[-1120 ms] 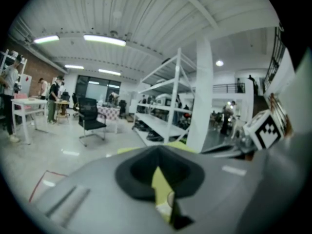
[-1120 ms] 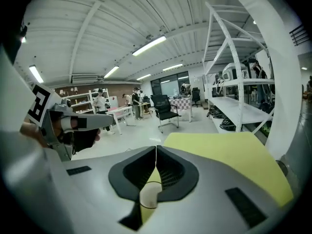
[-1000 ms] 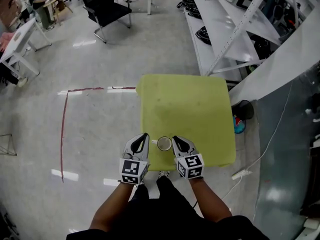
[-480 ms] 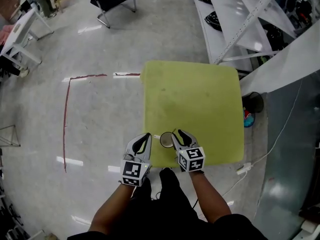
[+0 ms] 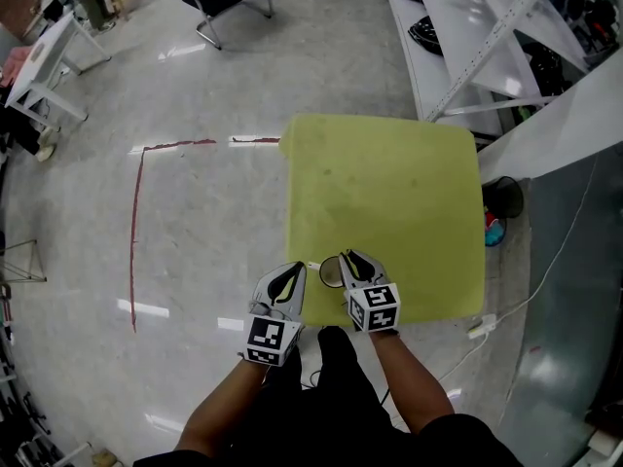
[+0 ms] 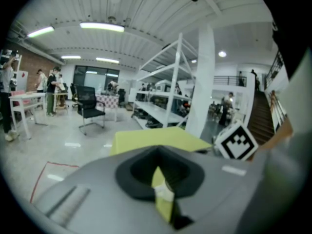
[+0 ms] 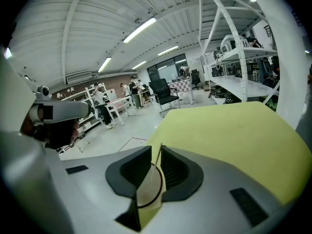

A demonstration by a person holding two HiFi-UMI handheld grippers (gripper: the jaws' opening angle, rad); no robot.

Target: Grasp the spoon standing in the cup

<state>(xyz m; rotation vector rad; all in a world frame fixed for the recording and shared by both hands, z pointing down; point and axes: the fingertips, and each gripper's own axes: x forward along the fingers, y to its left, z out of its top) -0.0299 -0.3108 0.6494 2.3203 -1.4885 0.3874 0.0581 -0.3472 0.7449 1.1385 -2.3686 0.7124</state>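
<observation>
Tape (image 5: 134,232) in red runs across the floor at far left, well apart from the yellow-green tabletop (image 5: 389,183). Next we see the left gripper (image 5: 292,269) at the tabletop's near left corner, just off its left edge. From the head view we cannot read its jaws. Its own view shows the left gripper (image 6: 158,156) with the pads drawn together at the tips and nothing between them, only a sliver of tabletop behind.

Just right of it the cup (image 5: 329,273) stands close to the near edge. From above we cannot make out the spoon. The right gripper (image 5: 344,259) reaches over the cup's right side. Only the right gripper view shows the thin spoon (image 7: 155,167) rising from the cup (image 7: 146,193) into the narrow gap of the right gripper (image 7: 153,152). Those jaws have just been closing. The handle lies against the right pad, with daylight on its left, so we see no clamp.
</observation>
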